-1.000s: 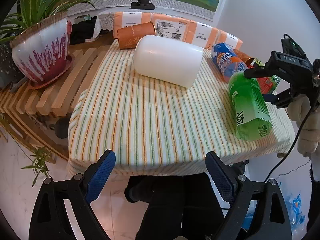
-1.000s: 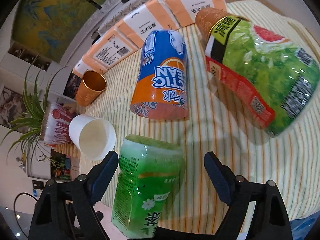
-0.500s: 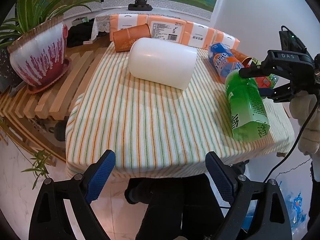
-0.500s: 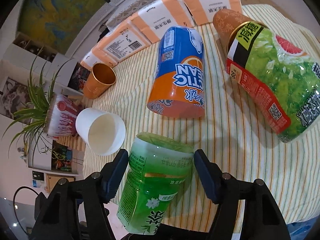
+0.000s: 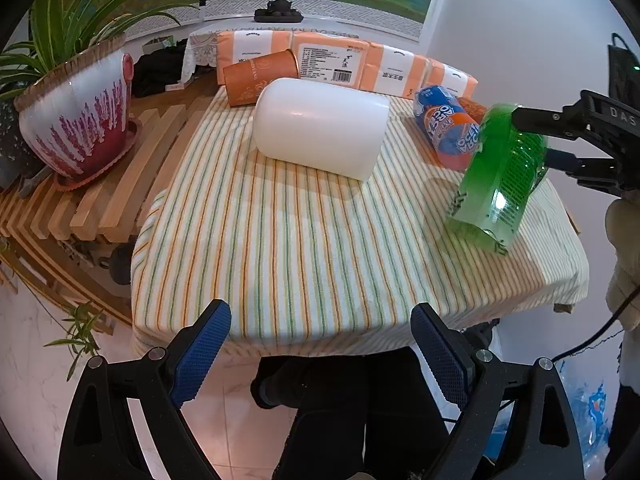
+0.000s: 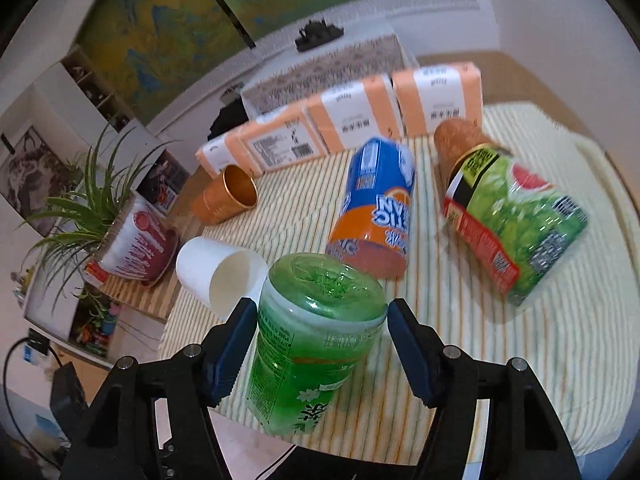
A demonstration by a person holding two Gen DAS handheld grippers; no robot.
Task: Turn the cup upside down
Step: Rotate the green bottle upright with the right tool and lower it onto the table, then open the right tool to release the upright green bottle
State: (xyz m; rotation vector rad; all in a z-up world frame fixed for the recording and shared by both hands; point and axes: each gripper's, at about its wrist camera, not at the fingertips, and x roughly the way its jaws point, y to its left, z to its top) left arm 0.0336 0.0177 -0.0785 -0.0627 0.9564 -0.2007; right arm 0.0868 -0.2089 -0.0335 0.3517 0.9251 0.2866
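My right gripper (image 6: 322,320) is shut on a green translucent cup (image 6: 312,340) and holds it tilted above the striped table's right side; it also shows in the left wrist view (image 5: 500,176), open end pointing down toward the cloth. My left gripper (image 5: 320,344) is open and empty, hovering before the table's front edge. A large white cup (image 5: 320,132) lies on its side mid-table, also visible in the right wrist view (image 6: 220,272).
A blue-orange cup (image 6: 376,212), a green-red cup (image 6: 516,220) and two copper cups (image 6: 228,196) lie on the striped cloth (image 5: 300,248). Orange packages (image 5: 340,60) line the back edge. A potted plant (image 5: 80,120) stands on a slatted bench at left.
My right gripper closed on the green cup, lifted it off the cloth and tilted it so its open end turns downward. The left gripper stayed put.
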